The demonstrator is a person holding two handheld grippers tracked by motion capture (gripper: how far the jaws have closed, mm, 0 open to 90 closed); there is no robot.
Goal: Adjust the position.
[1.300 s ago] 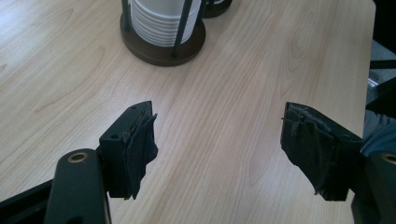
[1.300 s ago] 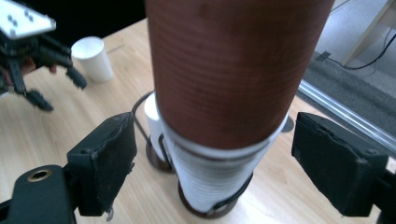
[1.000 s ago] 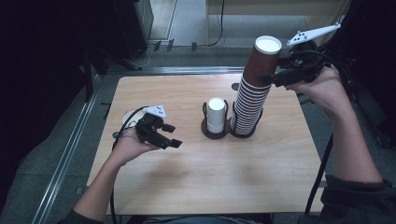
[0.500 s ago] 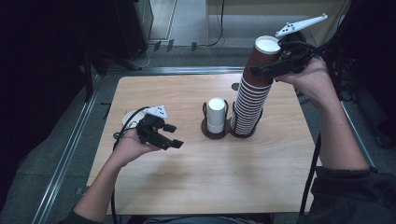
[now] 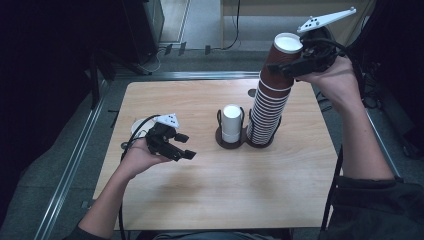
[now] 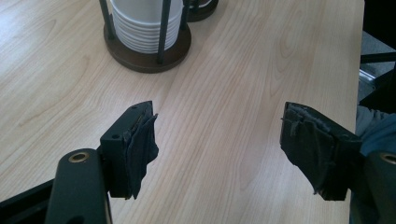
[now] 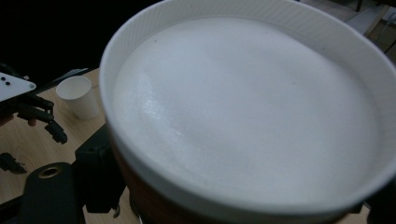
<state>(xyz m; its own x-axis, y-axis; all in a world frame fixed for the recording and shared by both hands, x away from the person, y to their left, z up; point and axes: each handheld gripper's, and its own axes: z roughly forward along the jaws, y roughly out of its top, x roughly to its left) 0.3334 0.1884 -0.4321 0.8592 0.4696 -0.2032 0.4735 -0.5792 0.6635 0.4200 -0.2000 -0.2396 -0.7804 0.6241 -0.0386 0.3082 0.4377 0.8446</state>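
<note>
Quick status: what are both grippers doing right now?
Left gripper: open, nothing between its jaws, above the table.
Right gripper: closed on the top brown cup of the tall stack.

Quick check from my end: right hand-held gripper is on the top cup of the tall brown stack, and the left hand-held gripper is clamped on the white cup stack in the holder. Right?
Partly. The right hand-held gripper is on the top cup of the tall brown stack. But the left hand-held gripper holds nothing: the left gripper view shows its jaws apart over bare table, short of the white cup stack.
</note>
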